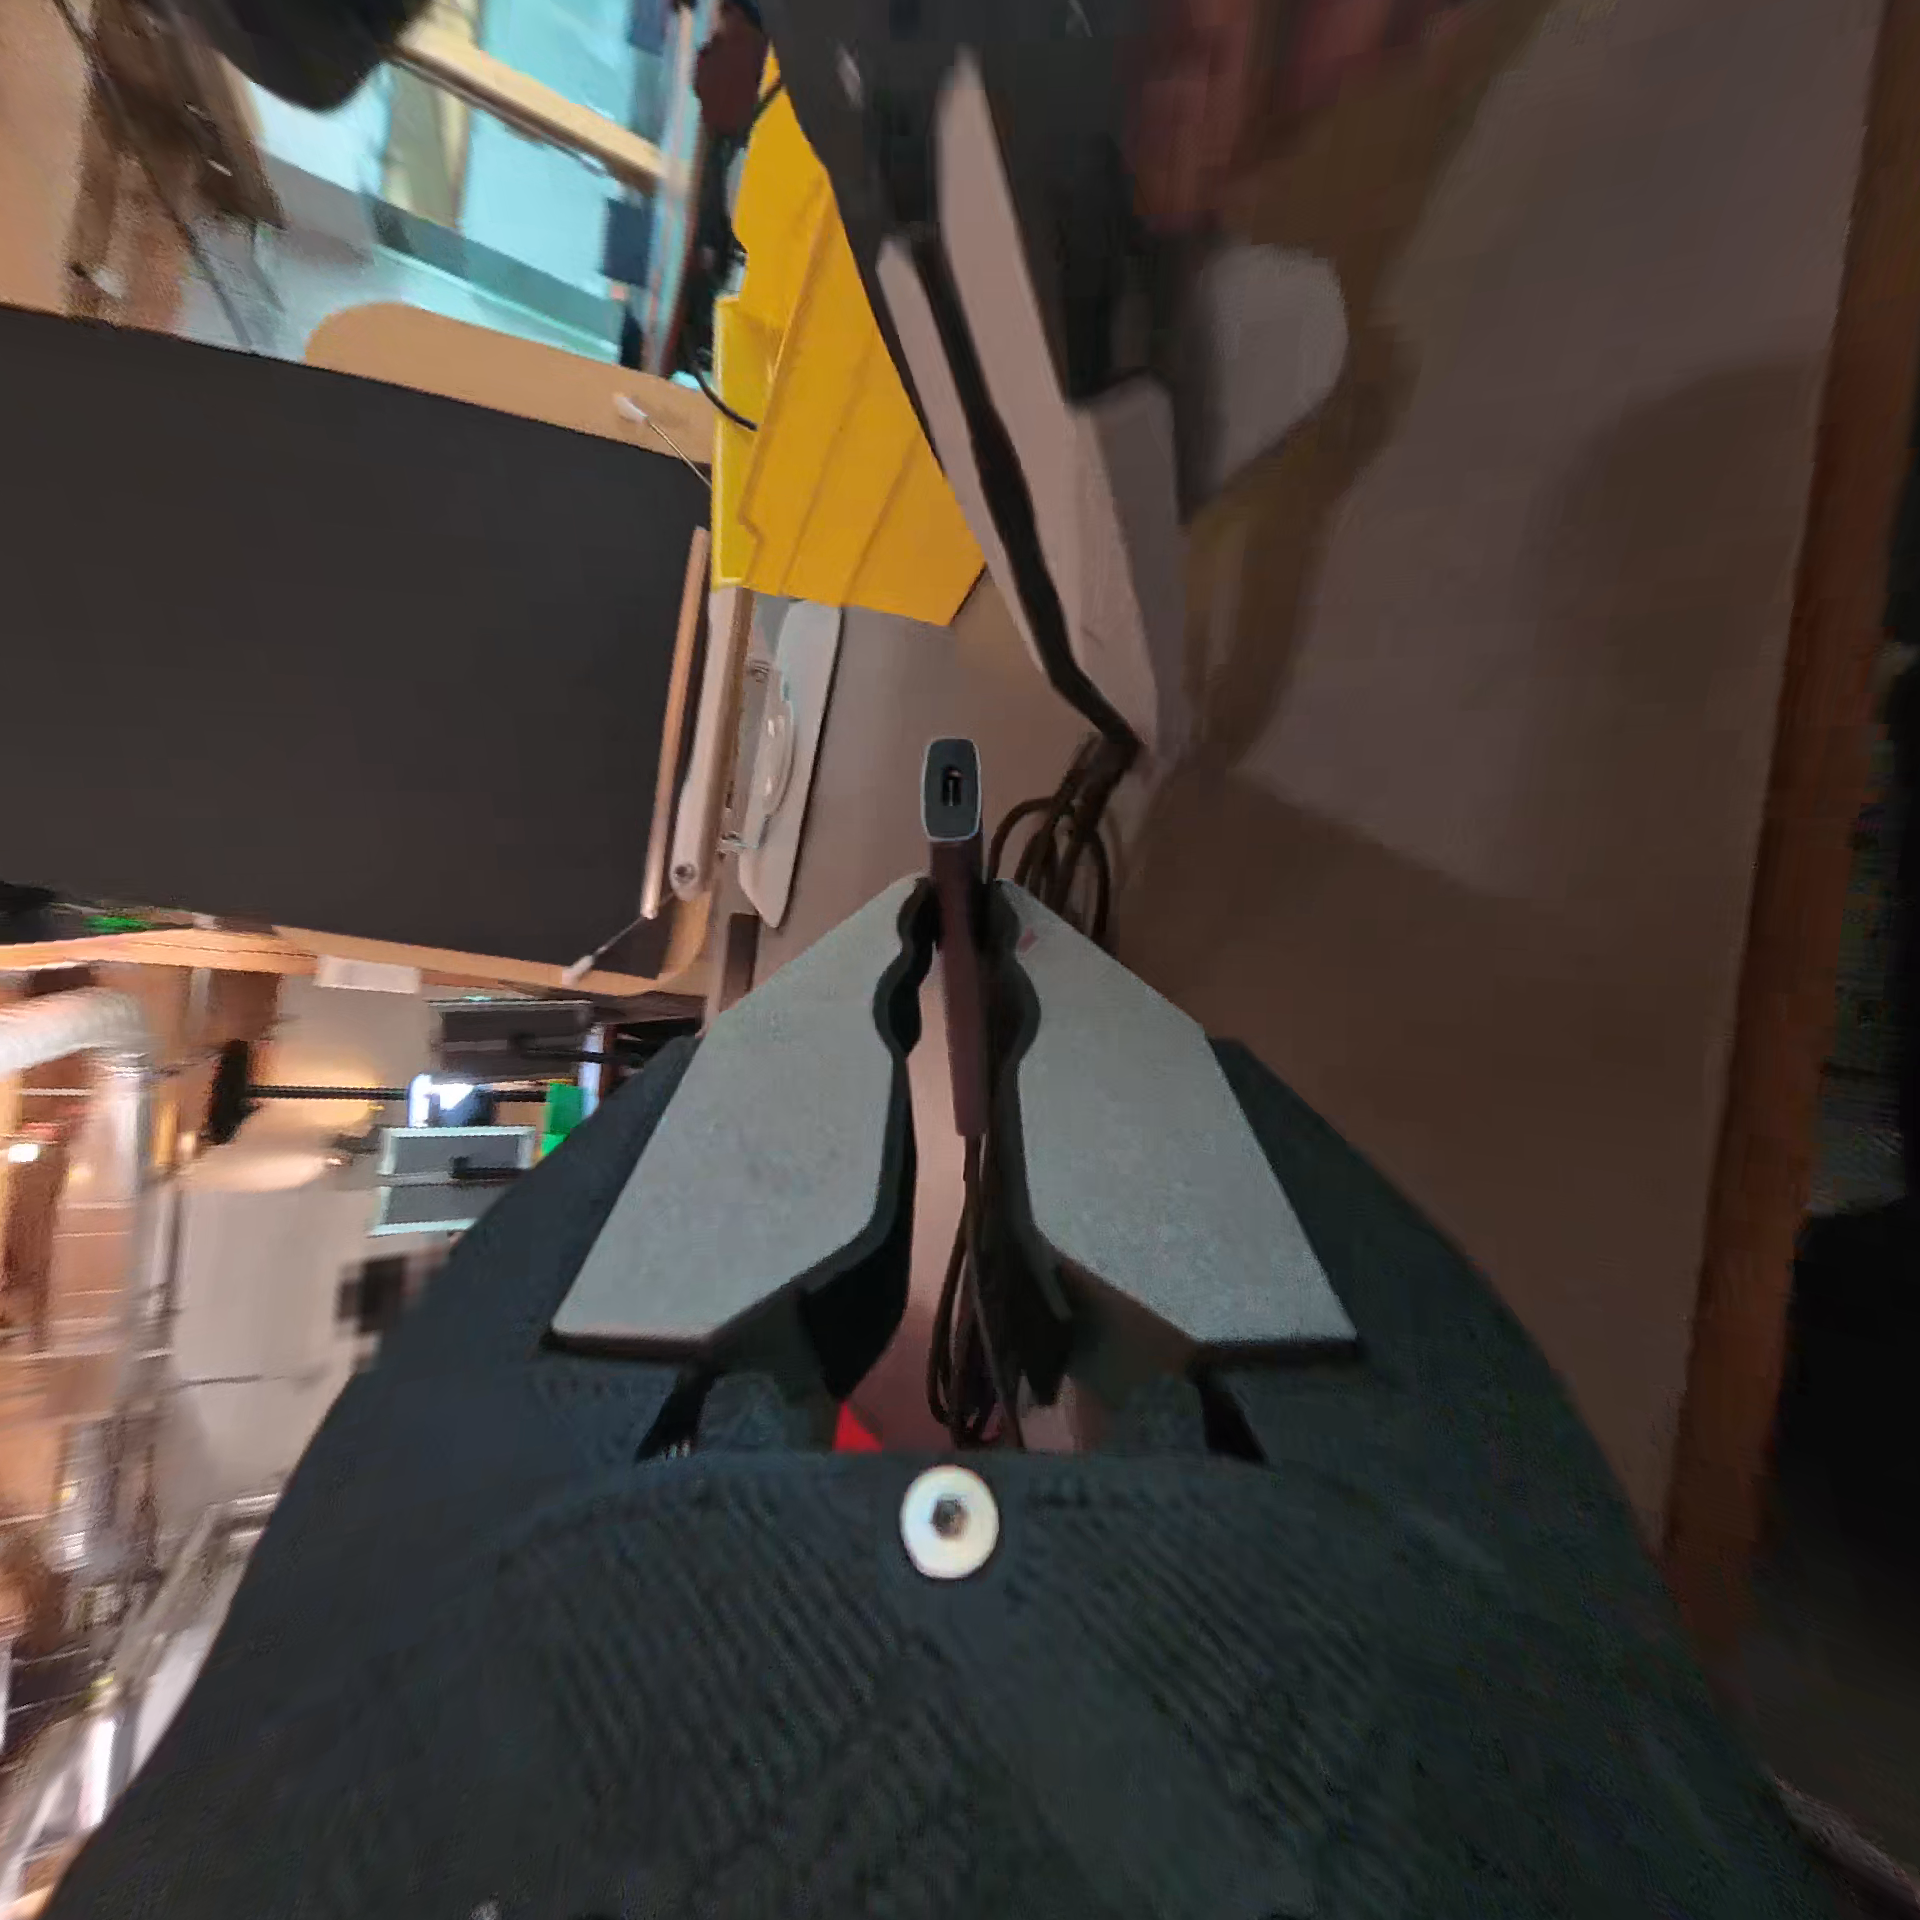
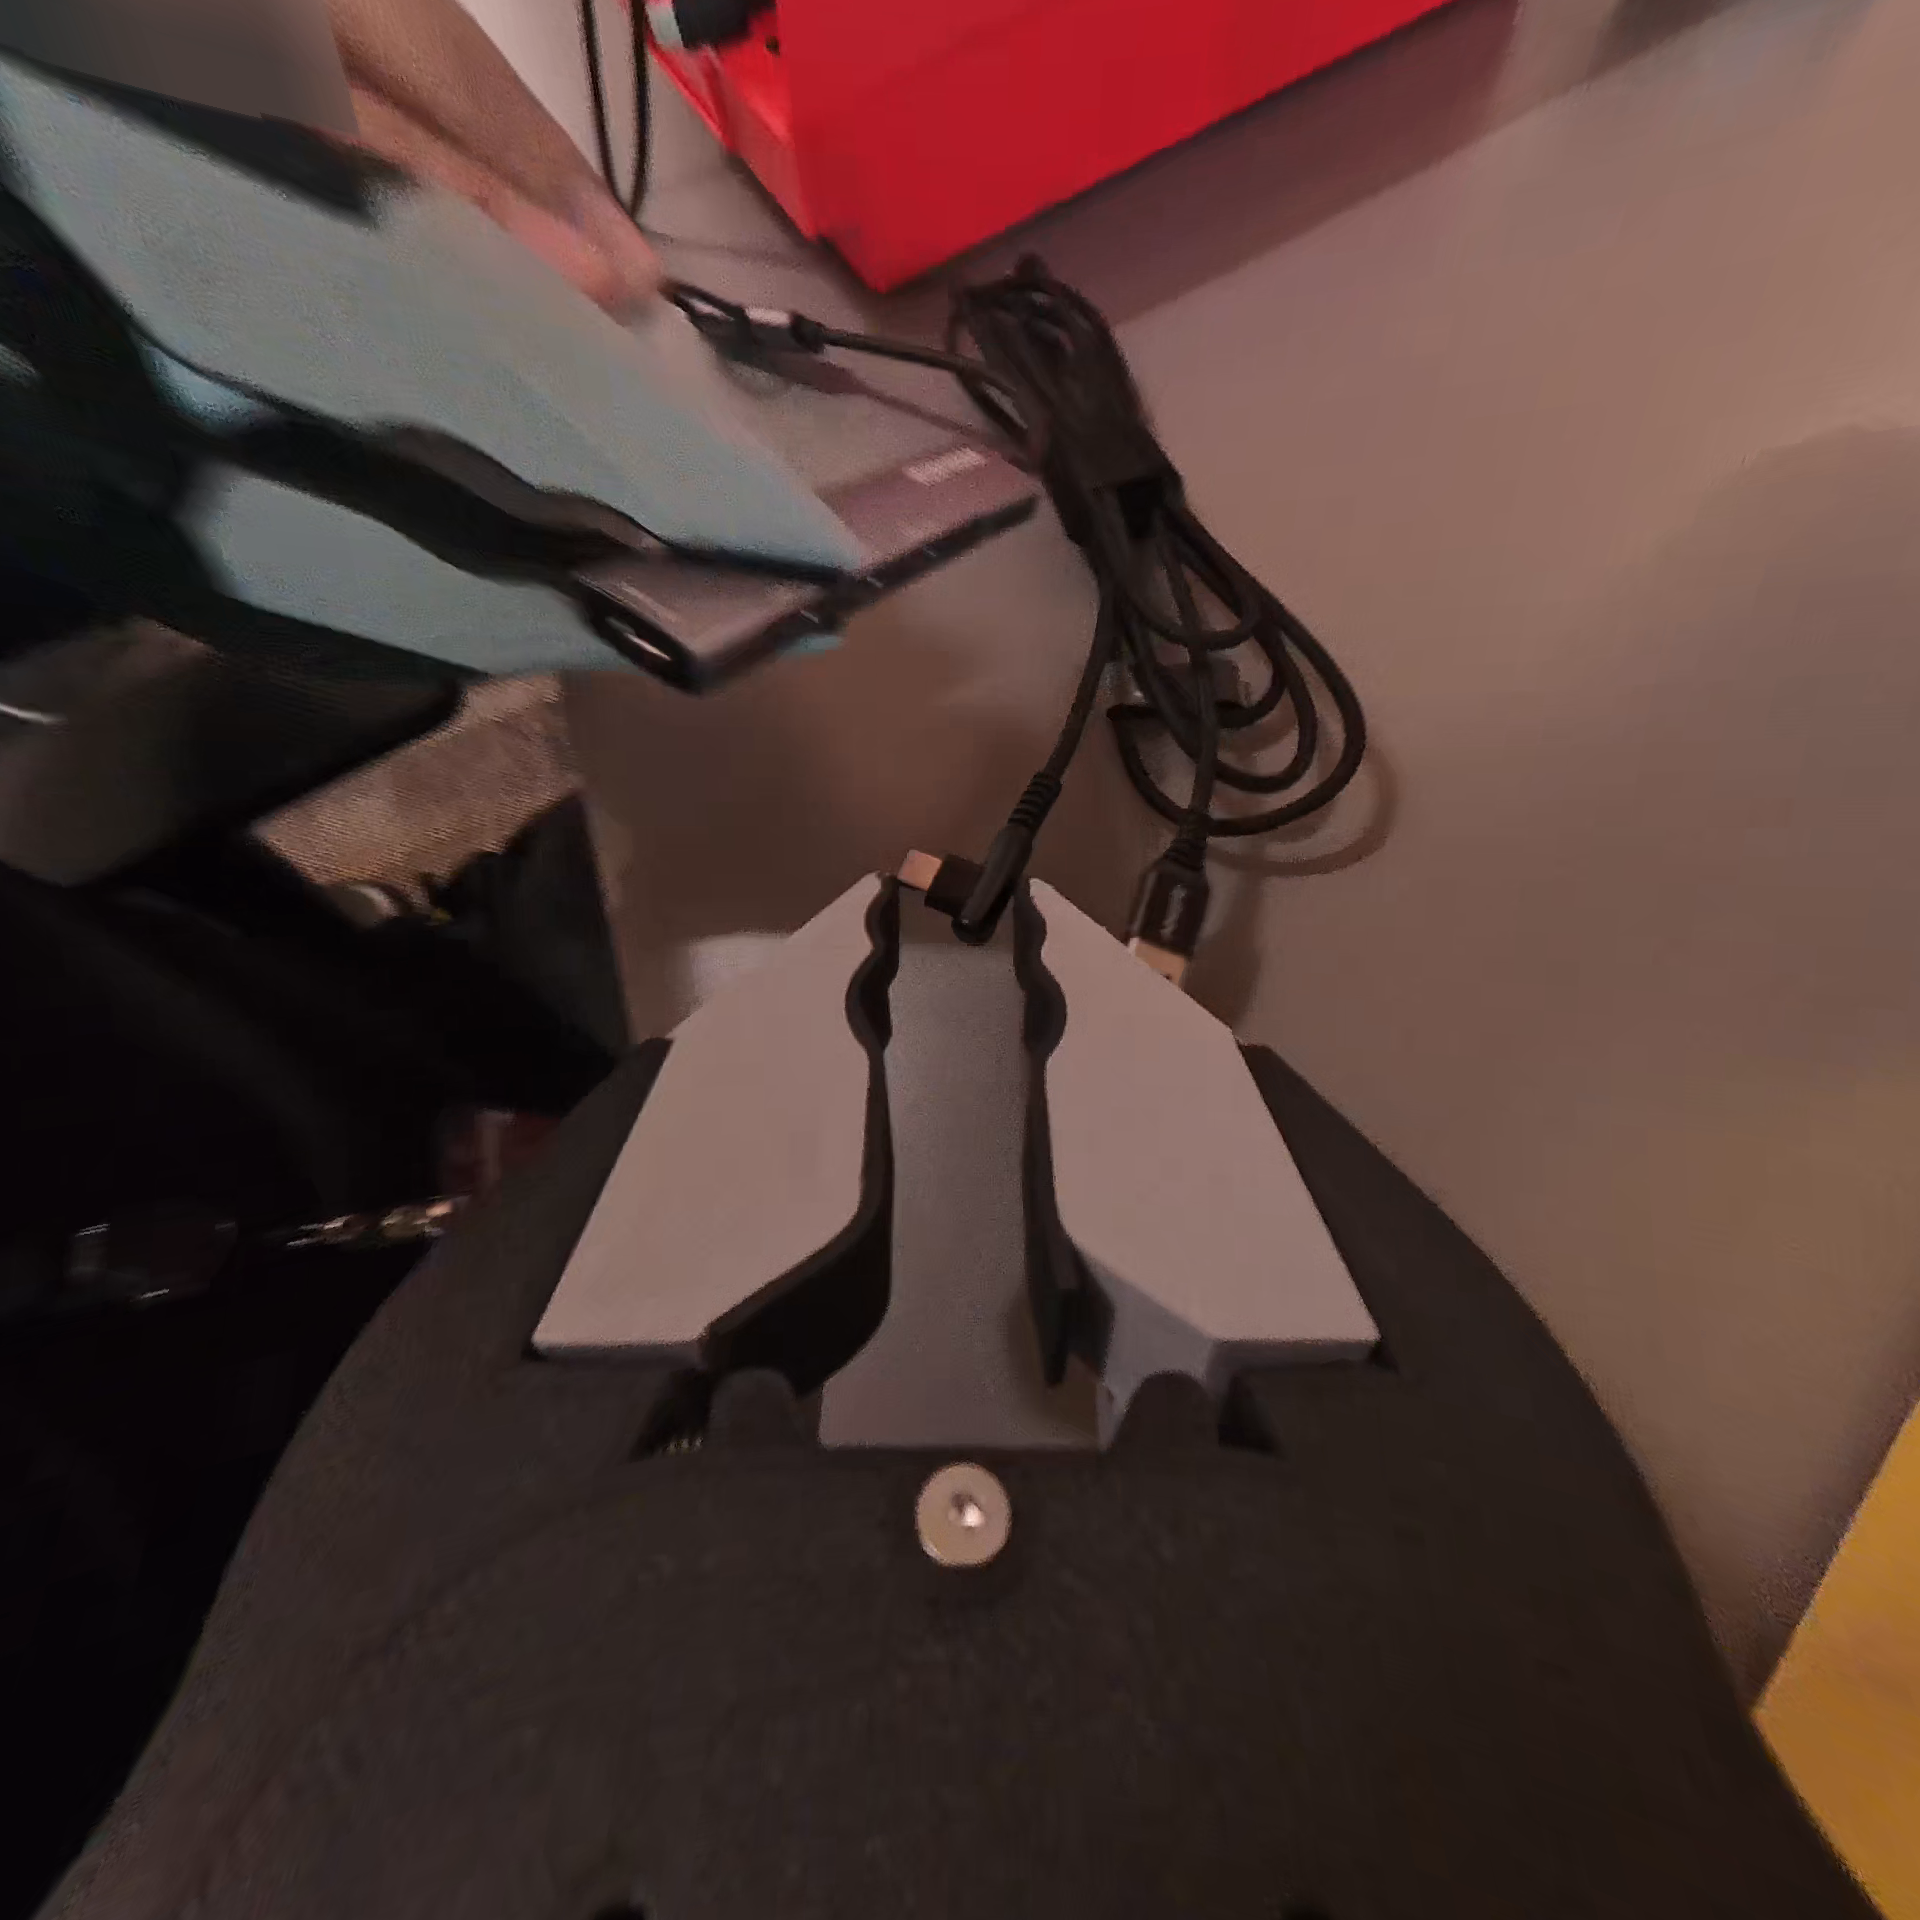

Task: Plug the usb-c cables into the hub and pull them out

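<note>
My left gripper (image 1: 954, 896) is shut on the thin grey hub (image 1: 951, 795). The hub's end face with one port points away from me, and its lead trails back between the fingers. My right gripper (image 2: 958, 902) is shut on a black usb-c cable plug (image 2: 977, 883), whose metal tip (image 2: 918, 867) points left. In the right wrist view the hub (image 2: 914, 509) sits higher up, held in the left gripper (image 2: 468, 416), apart from the plug. A second plug (image 2: 1169, 925) lies loose on the table. The right gripper (image 1: 1117, 717) shows blurred in the left wrist view.
A coil of black cables (image 2: 1174, 582) lies on the grey table (image 2: 1558, 520). A red box (image 2: 1039, 114) stands behind it. A yellow box (image 1: 831, 436), a black panel (image 1: 312, 644) and a white flat thing (image 1: 790, 748) are beyond the hub. The grippers' ends are close to 5 cm from one another.
</note>
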`<state>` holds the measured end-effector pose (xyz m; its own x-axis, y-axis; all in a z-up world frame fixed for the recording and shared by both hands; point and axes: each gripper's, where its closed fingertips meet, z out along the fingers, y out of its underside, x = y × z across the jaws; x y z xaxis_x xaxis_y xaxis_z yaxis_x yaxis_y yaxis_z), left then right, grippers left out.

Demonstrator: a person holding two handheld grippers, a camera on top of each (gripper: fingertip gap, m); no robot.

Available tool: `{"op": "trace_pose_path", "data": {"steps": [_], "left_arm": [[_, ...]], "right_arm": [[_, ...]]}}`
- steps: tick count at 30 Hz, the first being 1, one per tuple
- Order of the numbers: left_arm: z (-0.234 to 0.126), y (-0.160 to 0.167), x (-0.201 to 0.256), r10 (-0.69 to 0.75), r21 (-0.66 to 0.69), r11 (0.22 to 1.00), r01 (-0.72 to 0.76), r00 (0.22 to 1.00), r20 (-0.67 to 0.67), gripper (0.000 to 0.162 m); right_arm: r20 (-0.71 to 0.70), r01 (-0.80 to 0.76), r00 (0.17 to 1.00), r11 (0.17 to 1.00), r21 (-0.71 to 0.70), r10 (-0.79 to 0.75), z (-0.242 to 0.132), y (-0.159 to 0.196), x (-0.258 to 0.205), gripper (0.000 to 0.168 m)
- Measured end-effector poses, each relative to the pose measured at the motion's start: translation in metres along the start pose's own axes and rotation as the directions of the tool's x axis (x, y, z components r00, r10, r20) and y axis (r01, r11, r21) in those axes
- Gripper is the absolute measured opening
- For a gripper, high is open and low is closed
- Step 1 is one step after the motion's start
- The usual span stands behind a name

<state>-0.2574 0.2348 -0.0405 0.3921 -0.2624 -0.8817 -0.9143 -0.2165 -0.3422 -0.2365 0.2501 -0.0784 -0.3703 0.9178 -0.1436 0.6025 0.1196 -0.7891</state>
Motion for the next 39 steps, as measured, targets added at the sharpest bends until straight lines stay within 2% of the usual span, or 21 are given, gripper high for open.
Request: {"op": "trace_pose_path", "data": {"steps": [2, 4, 6, 8, 9, 10, 13, 17, 19, 21, 24, 26, 27, 30, 33, 36, 39], "left_arm": [[0.010, 0.000, 0.009, -0.007, 0.035, 0.999, 0.006, 0.999, 0.031, 0.007], [0.023, 0.002, 0.022, -0.029, 0.042, 0.999, 0.029, 1.000, -0.006, 0.008], [0.035, 0.009, 0.033, 0.026, -0.001, 1.000, -0.026, 0.999, -0.030, 0.009], [0.041, 0.015, 0.040, 0.065, -0.035, 0.997, -0.067, 0.996, -0.059, 0.009], [0.042, 0.018, 0.043, 0.057, -0.047, 0.997, -0.061, 0.995, -0.086, 0.010], [0.043, 0.022, 0.046, 0.048, -0.070, 0.996, -0.056, 0.993, -0.112, 0.010], [0.041, 0.028, 0.043, 0.025, -0.059, 0.998, -0.030, 0.995, -0.095, 0.009], [0.023, 0.030, 0.022, -0.142, 0.012, 0.990, 0.143, 0.988, -0.054, 0.008], [0.015, 0.032, 0.012, -0.178, 0.023, 0.984, 0.178, 0.984, -0.017, 0.007], [0.008, 0.037, 0.008, -0.182, -0.003, 0.983, 0.182, 0.983, -0.005, 0.007], [-0.002, 0.048, 0.009, -0.179, -0.085, 0.981, 0.177, 0.984, -0.021, 0.007], [-0.008, 0.055, 0.014, -0.178, -0.129, 0.977, 0.172, 0.983, -0.034, 0.008], [-0.011, 0.057, 0.016, -0.168, -0.138, 0.977, 0.162, 0.985, -0.029, 0.008], [-0.013, 0.058, 0.021, -0.156, -0.138, 0.979, 0.152, 0.988, -0.018, 0.008], [-0.015, 0.059, 0.015, -0.245, -0.097, 0.966, 0.241, 0.969, -0.031, 0.008], [-0.019, 0.061, 0.008, -0.335, -0.024, 0.942, 0.334, 0.939, -0.072, 0.008], [-0.025, 0.064, 0.002, -0.383, 0.030, 0.922, 0.386, 0.921, -0.076, 0.008]], "right_arm": [[0.028, -0.060, 0.998, 0.998, 0.018, 0.059, -0.008, 0.003, -0.004, 0.019], [0.003, -0.106, 0.994, 0.994, 0.007, 0.106, -0.005, 0.008, 0.002, 0.019], [0.010, -0.154, 0.988, 0.988, 0.014, 0.154, 0.003, 0.011, 0.004, 0.019], [0.047, -0.196, 0.980, 0.981, 0.007, 0.195, 0.013, 0.015, 0.001, 0.019], [0.077, -0.200, 0.977, 0.980, 0.000, 0.200, 0.017, 0.018, -0.003, 0.004], [0.143, -0.214, 0.967, 0.977, 0.001, 0.212, 0.020, 0.017, -0.011, 0.000], [0.231, -0.258, 0.939, 0.966, -0.011, 0.253, 0.017, 0.014, -0.013, 0.000], [0.147, -0.064, 0.987, 0.998, 0.001, 0.063, 0.002, 0.014, 0.000, 0.009], [0.073, 0.057, 0.996, 0.998, -0.040, -0.054, 0.001, 0.013, 0.006, 0.031], [0.065, 0.253, 0.967, 0.963, -0.098, -0.247, 0.003, 0.013, 0.000, 0.040], [0.017, 0.562, 0.820, 0.800, -0.209, -0.572, 0.003, 0.009, 0.001, 0.042], [0.011, 0.698, 0.689, 0.660, -0.279, -0.725, 0.003, 0.003, 0.004, 0.040], [0.024, 0.740, 0.637, 0.603, -0.297, -0.770, 0.004, 0.001, 0.004, 0.033], [0.090, 0.800, 0.551, 0.495, -0.340, -0.829, 0.014, 0.000, 0.001, 0.036], [0.111, 0.856, 0.403, 0.331, -0.397, -0.909, 0.020, 0.001, 0.010, 0.044], [0.157, 0.868, 0.299, 0.200, -0.454, -0.941, 0.019, -0.001, 0.022, 0.055], [0.211, 0.885, 0.149, 0.035, -0.464, -0.966, 0.019, -0.010, 0.027, 0.058]]}}
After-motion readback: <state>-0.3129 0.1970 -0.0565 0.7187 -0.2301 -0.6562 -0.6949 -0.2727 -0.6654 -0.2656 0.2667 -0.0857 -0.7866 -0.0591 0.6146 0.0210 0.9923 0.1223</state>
